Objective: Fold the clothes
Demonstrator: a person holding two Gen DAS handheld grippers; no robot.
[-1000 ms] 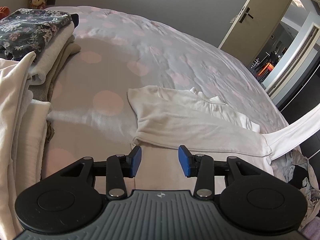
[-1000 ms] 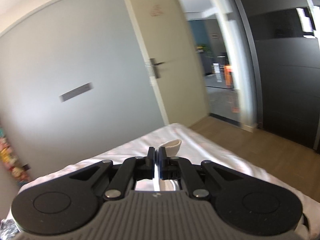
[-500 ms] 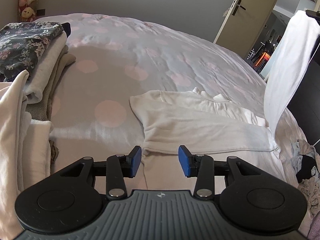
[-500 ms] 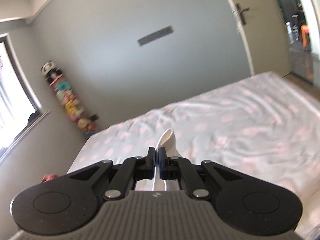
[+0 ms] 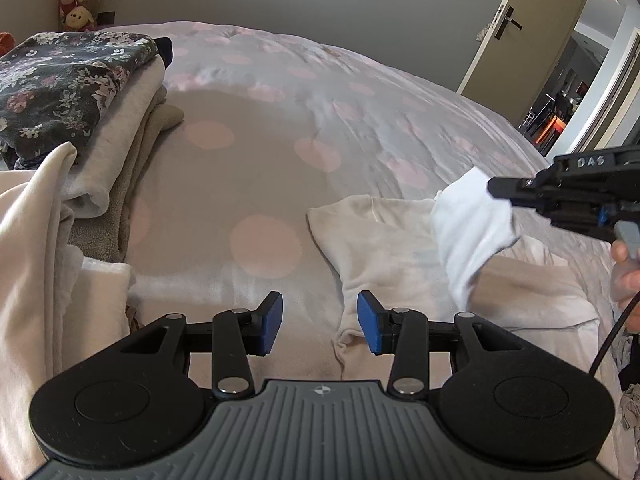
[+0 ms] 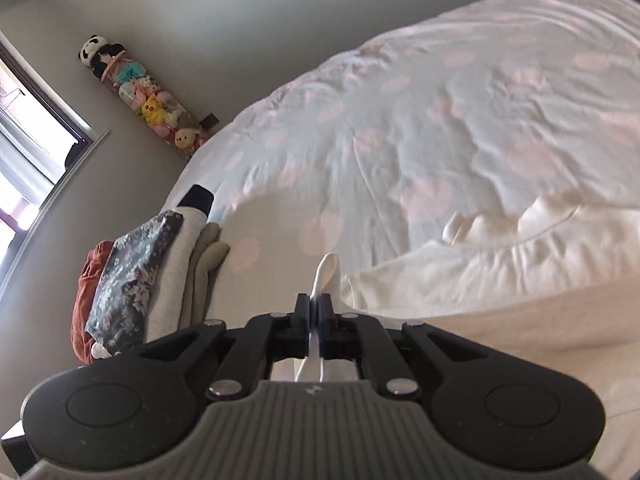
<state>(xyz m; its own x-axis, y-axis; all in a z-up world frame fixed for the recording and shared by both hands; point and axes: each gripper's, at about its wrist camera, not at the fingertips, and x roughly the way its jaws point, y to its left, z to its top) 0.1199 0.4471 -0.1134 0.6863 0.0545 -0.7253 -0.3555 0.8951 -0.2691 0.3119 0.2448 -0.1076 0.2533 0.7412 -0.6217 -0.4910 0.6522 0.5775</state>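
A cream long-sleeved top (image 5: 392, 252) lies partly folded on the bed, also seen as the cream top (image 6: 500, 268) in the right wrist view. My right gripper (image 6: 315, 306) is shut on the white sleeve (image 6: 326, 272), which sticks out past its pads. In the left wrist view the right gripper (image 5: 496, 190) carries that sleeve (image 5: 468, 232) over the top's body. My left gripper (image 5: 318, 318) is open, hovering low over the near left corner of the top, with nothing between its blue pads (image 5: 370, 322).
A stack of folded clothes with a dark floral piece (image 5: 60, 80) on it sits at the left of the dotted bedspread (image 5: 280, 128). Cream fabric (image 5: 28, 240) is piled at the near left. Loose clothes (image 5: 628, 392) lie at the right edge. A door (image 5: 532, 32) stands open beyond.
My right gripper swung down from high up, bringing the sleeve across over the top's body. My left gripper shifted slightly closer to the top's near edge.
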